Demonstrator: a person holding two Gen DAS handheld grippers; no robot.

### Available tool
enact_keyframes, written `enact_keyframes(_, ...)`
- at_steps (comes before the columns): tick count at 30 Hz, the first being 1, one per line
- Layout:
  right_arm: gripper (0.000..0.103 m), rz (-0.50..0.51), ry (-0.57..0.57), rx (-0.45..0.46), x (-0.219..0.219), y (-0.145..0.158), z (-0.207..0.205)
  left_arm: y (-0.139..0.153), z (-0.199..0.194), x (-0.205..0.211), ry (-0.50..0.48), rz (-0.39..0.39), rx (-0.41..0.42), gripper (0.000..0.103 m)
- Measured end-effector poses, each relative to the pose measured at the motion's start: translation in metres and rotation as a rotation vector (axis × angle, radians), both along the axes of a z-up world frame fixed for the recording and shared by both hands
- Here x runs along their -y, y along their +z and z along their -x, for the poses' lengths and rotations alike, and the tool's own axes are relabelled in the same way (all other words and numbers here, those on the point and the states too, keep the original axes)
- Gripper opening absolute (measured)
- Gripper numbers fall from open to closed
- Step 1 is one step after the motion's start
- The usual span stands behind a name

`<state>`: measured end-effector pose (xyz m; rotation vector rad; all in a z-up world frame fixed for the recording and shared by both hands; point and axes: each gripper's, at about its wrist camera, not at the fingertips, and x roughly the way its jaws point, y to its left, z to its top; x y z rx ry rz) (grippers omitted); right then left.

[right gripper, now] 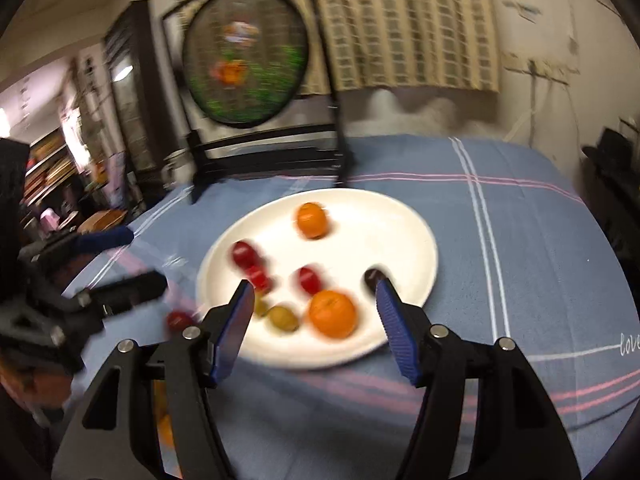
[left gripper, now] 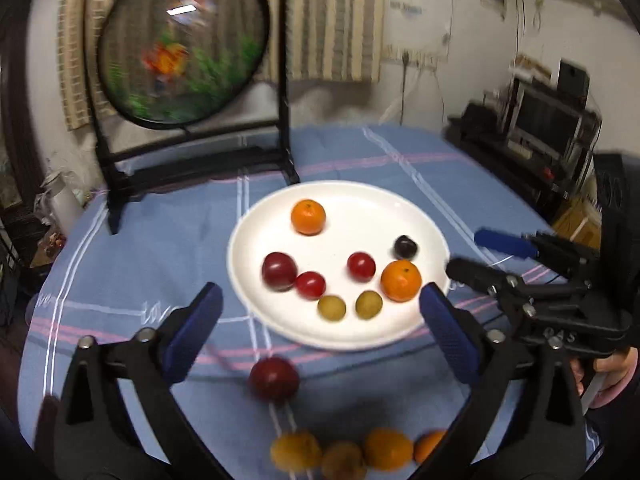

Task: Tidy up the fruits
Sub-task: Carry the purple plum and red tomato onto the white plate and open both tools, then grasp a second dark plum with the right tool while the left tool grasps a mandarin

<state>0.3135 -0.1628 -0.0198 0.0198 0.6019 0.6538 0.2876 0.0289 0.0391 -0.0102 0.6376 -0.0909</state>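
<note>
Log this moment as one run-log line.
left gripper: open, empty | right gripper: open, empty | white plate: eight fruits | red fruit: on blue tablecloth

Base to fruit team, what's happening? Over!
Left gripper and right gripper open, empty. Eight fruits on white plate. Red plum and orange fruits wait on cloth. Nothing blocking.

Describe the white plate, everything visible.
The white plate is round, shallow and glossy, probably ceramic, lying flat on the blue striped tablecloth near the table's middle. It holds eight fruits, spread apart: two oranges, one at the far side and one near the right rim, three red fruits, two small green ones and a dark plum. Neither claw touches it; more fruit lies on the cloth in front of it.
</note>
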Motion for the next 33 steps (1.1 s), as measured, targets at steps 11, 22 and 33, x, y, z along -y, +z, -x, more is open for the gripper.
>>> enact_keyframes(11,0.064,0.272,0.27,0.037,-0.015,-0.037,0.091,-0.046,0.062,-0.014,0.03,0.055,-0.051,0.101)
enact_keyframes(22,0.064,0.333,0.297,-0.003,-0.012,-0.055,0.107,-0.049,0.066,-0.019,0.063,0.067,-0.062,0.101)
enact_keyframes(33,0.061,0.364,0.324,-0.032,-0.018,-0.066,0.109,-0.054,0.068,-0.018,0.056,0.083,-0.085,0.101)
